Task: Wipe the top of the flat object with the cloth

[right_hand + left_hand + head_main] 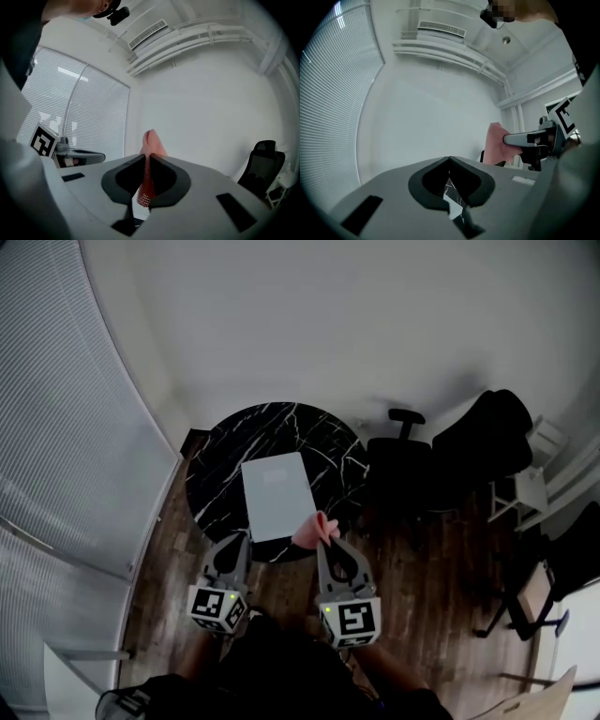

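A pale grey flat board [277, 495] lies on the round black marble table [217, 451]. My right gripper [328, 542] is shut on a pink cloth [312, 531], held up at the table's near edge by the board's near right corner. That cloth [149, 154] stands up between the shut jaws in the right gripper view, and the pink cloth [498, 144] shows at the right in the left gripper view. My left gripper [241, 537] is shut with nothing in it, just off the table's near edge. Through its jaws, a bit of marble and board [452, 202] shows.
Black office chairs [401, 457] stand right of the table, with a white side stand [531, 491] further right. Window blinds [66, 409] run along the left wall. The floor [422, 568] is dark wood. The person's dark clothing [272, 671] fills the bottom of the head view.
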A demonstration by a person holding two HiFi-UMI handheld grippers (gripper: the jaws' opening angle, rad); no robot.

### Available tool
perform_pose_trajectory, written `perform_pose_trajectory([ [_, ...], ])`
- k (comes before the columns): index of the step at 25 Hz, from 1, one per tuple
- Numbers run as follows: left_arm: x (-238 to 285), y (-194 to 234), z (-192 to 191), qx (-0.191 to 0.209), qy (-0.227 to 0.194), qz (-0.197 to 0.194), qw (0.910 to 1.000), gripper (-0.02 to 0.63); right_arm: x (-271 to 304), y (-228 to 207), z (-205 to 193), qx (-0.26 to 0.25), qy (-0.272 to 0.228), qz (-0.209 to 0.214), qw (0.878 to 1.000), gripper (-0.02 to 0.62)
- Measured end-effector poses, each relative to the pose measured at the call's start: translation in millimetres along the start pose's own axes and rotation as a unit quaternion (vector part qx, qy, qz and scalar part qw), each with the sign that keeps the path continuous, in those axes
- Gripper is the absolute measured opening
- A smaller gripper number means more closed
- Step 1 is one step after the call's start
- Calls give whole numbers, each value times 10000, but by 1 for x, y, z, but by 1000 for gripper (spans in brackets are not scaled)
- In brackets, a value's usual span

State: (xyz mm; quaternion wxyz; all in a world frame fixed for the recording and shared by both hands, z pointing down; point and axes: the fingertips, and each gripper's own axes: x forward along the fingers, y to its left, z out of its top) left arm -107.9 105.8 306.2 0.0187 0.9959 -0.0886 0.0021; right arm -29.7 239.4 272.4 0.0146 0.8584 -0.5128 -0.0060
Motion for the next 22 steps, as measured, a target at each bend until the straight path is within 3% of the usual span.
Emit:
perform_pose_trajectory([
  [8, 5, -8, 33, 216, -274, 49, 9994, 0, -5, -9, 22, -12, -204, -4, 9998, 15],
  [22, -3, -17, 17, 179, -5, -36, 9998, 0, -10, -6, 10, 70, -100, 87, 9999, 15],
])
